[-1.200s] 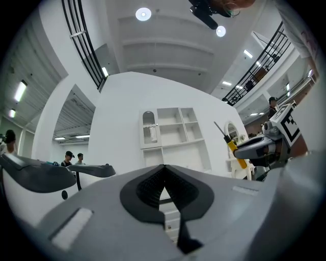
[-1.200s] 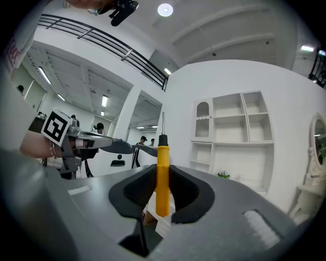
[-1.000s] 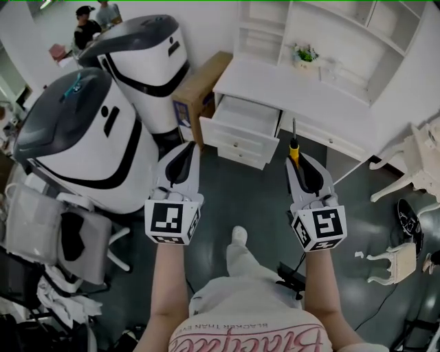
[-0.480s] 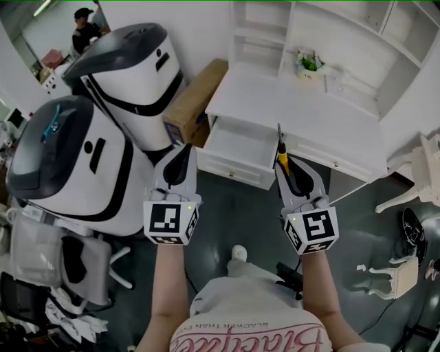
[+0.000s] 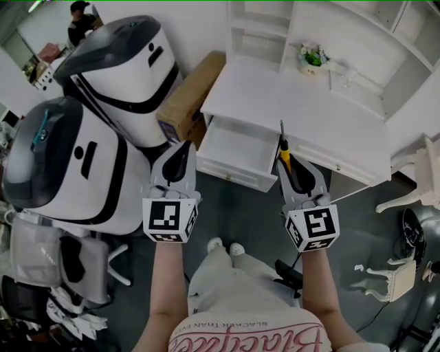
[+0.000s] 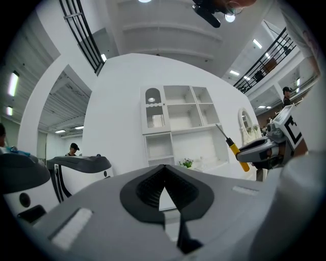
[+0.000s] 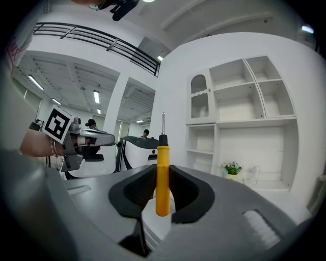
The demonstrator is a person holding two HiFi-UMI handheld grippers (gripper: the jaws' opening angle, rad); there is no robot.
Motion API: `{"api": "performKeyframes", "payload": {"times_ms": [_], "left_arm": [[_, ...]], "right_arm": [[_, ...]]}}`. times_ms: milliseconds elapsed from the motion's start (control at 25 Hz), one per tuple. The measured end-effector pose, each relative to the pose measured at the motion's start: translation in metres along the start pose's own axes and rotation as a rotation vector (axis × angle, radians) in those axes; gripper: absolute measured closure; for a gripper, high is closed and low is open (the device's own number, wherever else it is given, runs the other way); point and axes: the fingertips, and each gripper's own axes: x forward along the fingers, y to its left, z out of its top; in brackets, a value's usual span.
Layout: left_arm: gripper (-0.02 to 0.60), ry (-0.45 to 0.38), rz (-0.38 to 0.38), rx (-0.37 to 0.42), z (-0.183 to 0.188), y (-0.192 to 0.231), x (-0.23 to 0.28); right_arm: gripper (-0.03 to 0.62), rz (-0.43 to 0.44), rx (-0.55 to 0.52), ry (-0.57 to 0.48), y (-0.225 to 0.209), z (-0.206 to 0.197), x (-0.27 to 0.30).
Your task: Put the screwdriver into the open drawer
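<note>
The screwdriver [image 5: 284, 152], with a yellow handle and a thin metal shaft, points toward the white desk [image 5: 309, 113]; my right gripper [image 5: 289, 163] is shut on its handle. In the right gripper view the handle [image 7: 162, 178] stands upright between the black pads. The shaft's tip lies over the desk's front edge, just right of the open drawer [image 5: 237, 146], which looks empty. My left gripper [image 5: 180, 152] hangs level with its jaws shut and empty, off the drawer's left front corner. In the left gripper view its tips [image 6: 164, 171] meet, and the screwdriver [image 6: 236, 152] shows at the right.
Two big white-and-grey machines [image 5: 120, 62] [image 5: 62, 161] stand at the left, with a cardboard box [image 5: 185, 100] against the desk's left side. A small plant [image 5: 311, 53] sits on the desk under white shelves. White chairs [image 5: 419, 180] stand at the right. A person [image 5: 80, 18] is far back left.
Both grippers have moved forward together toward the desk, so the open drawer now lies closer in front of them. The screwdriver stays in the right gripper.
</note>
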Motion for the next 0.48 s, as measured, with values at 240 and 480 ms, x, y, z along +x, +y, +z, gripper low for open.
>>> {"api": "performKeyframes", "payload": {"times_ms": [240,480], "left_arm": [[0.574,0.011,0.009,-0.012,-0.006,0.013,0.008],[0.574,0.005,-0.010,0.002,-0.008,0.025,0.027]], "right_arm": [[0.514,0.004,0.010,0.011,0.000,-0.005,0.011],[0.514,-0.023,0.016,0.015,-0.008,-0.008,0.026]]}}
